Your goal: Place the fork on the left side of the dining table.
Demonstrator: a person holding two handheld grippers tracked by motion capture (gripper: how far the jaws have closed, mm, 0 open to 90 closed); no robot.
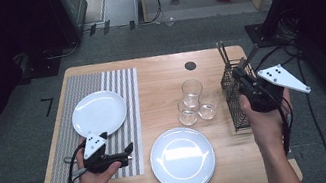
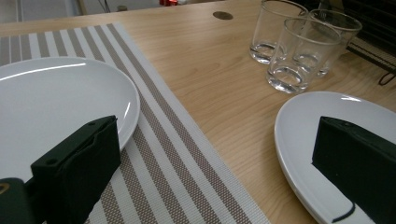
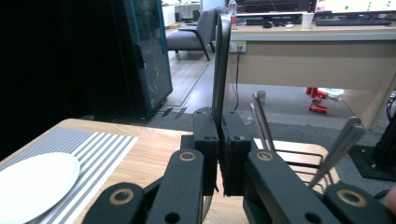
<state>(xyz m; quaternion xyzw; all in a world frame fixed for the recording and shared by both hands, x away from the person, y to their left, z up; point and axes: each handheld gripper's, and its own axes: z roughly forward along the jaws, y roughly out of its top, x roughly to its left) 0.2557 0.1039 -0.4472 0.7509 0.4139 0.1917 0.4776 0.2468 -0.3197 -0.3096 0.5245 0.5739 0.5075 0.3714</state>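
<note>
Right tool [image 3: 219, 154] pinching dark utensil handle [image 3: 220, 65], handle upright, rising from wire rack [image 1: 233, 94] at tabletop's right edge. Left tool [image 1: 124, 154] spread, empty, low between two white plates [image 1: 99, 113]; nearer placemat [image 1: 124, 85].

Glossy white plates [image 2: 56, 100], clear smooth glasses [image 2: 299, 56], a woven striped cloth mat [image 2: 177, 154], matt wooden worktop [image 2: 210, 74].

We get even overhead light on the desk [image 1: 159, 79]; floor around it is dim, left and right edges near black. Soft glare streaks on the white plates [image 2: 56, 100]. Right tongs [image 3: 219, 154] up close are blurred, far office bright. Slight low-res softness overall.
</note>
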